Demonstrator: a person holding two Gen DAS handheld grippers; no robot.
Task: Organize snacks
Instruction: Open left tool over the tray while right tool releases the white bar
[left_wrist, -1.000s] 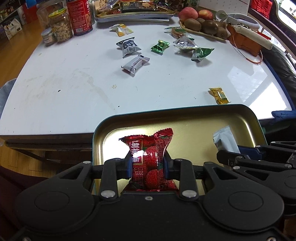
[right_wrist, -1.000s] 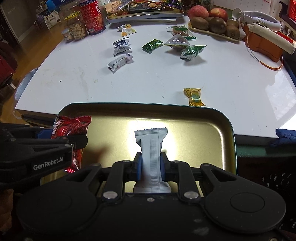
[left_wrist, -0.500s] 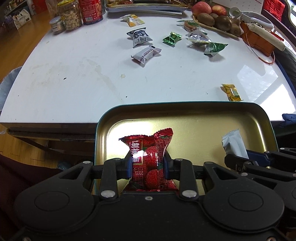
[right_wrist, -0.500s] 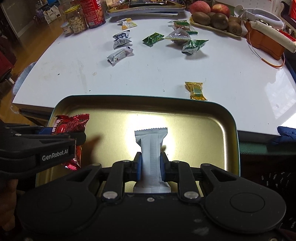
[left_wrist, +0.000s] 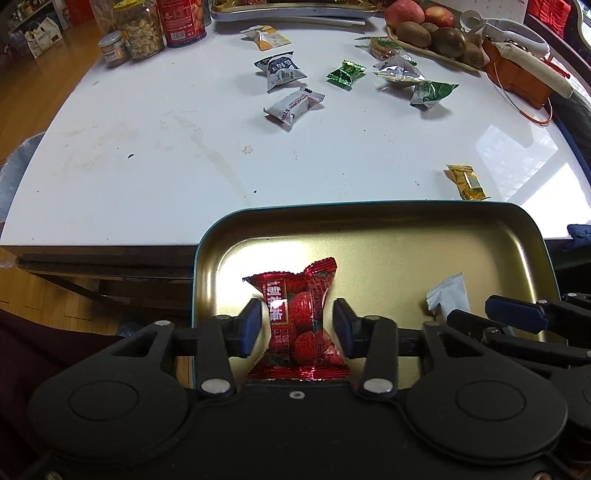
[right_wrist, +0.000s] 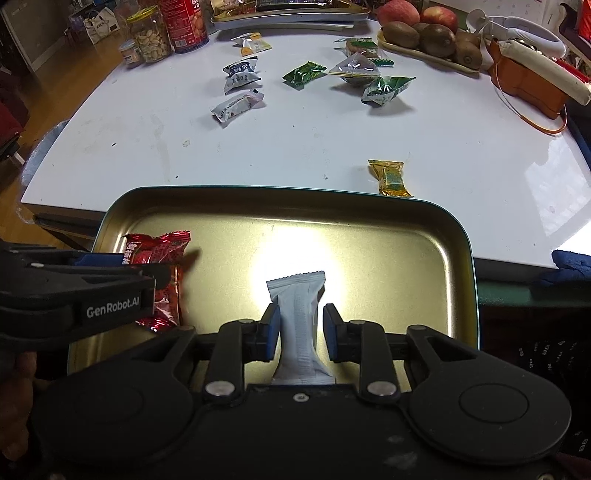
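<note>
A gold metal tray (left_wrist: 388, 229) (right_wrist: 369, 218) sits at the table's near edge. My left gripper (left_wrist: 297, 326) is open, its pads apart from a red strawberry candy packet (left_wrist: 295, 314) lying between them in the tray's left part; the packet also shows in the right wrist view (right_wrist: 159, 254). My right gripper (right_wrist: 298, 328) is open around a grey-white snack bar (right_wrist: 299, 314) lying in the tray's middle; its tip shows in the left wrist view (left_wrist: 447, 295). The left gripper (right_wrist: 122, 280) shows at the left of the right wrist view.
On the white table (left_wrist: 147, 166) lie a gold candy (left_wrist: 464, 181) near the tray, several wrapped snacks (left_wrist: 293, 105) farther back, jars (left_wrist: 138, 29), a red can, a fruit plate (left_wrist: 436, 37), an orange holder (left_wrist: 517, 74) and a far tray (right_wrist: 288, 18).
Both grippers have opened and let go: the red packet and the grey-white bar now lie loose in the tray. Both grippers have moved lower and further over the tray.
</note>
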